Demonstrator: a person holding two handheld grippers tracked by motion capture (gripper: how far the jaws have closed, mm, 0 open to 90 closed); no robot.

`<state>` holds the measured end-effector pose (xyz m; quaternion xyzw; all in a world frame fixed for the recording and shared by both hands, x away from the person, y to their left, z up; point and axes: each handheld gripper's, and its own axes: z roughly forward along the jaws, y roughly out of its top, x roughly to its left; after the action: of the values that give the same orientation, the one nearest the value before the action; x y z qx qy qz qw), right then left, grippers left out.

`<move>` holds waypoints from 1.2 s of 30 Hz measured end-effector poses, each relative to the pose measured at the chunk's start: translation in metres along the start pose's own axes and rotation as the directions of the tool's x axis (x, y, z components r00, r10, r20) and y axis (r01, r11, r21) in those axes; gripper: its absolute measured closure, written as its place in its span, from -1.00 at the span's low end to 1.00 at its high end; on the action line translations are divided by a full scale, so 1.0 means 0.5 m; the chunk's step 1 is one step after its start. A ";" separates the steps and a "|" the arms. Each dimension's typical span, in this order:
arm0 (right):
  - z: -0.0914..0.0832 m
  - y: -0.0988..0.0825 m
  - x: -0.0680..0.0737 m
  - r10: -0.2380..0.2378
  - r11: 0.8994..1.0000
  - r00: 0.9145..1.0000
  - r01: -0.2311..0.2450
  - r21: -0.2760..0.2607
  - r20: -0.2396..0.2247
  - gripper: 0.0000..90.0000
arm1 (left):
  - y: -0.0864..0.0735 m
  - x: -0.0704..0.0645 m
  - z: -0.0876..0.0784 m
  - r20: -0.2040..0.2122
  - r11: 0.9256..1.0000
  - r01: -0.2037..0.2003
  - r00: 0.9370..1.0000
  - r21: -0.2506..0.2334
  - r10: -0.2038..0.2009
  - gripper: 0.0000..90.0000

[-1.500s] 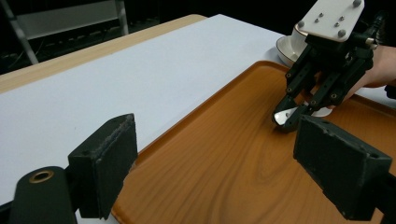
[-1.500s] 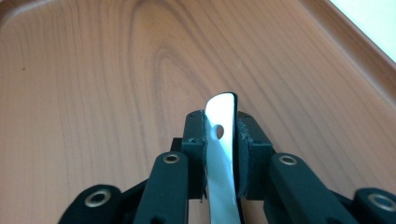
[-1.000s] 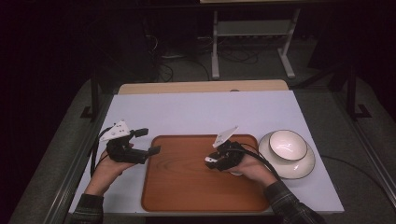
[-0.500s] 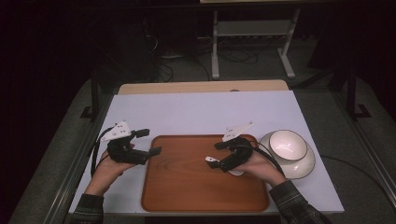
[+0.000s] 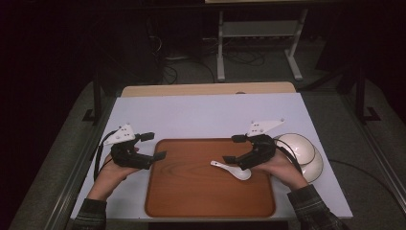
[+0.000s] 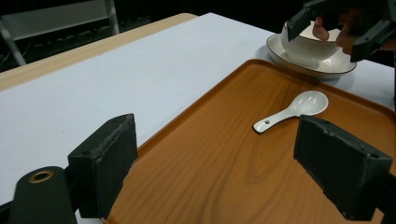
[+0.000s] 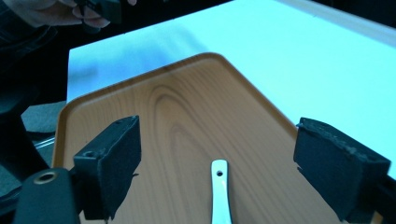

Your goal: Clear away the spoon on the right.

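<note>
Tray (image 5: 191,191) smooth wood-grain; spoon (image 6: 292,109) and bowl (image 6: 310,46) glossy white ceramic; table (image 5: 201,115) matt white.

A white spoon (image 6: 292,110) lies on the wooden tray (image 6: 219,158) between wide-apart jaws.

A dim lab or recording room: a white-topped table (image 5: 201,115) under direct light, cables (image 5: 182,64) strewn over grey floor at upper centre, a metal stand (image 5: 258,43) behind, darkness around.
</note>
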<state>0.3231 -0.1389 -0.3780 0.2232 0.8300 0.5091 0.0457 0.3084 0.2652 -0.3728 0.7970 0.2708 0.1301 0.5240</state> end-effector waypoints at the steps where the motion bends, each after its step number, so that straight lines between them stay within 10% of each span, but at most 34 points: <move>1: -0.003 0.001 0.000 -0.003 1.000 1.000 0.003 -0.003 0.004 -0.69 | 0.000 0.000 0.000 0.003 1.000 -0.003 1.000 -0.001 0.003 -0.71; 36: -0.173 0.003 -0.018 -0.004 0.980 0.995 0.024 -0.195 0.101 -0.70 | 0.009 -0.003 -0.013 0.022 0.999 -0.023 0.999 -0.024 0.024 -0.72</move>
<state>0.3054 -0.2134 -0.3367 0.2370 0.7740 0.5763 0.1128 0.3052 0.2678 -0.3662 0.7951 0.2540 0.1305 0.5350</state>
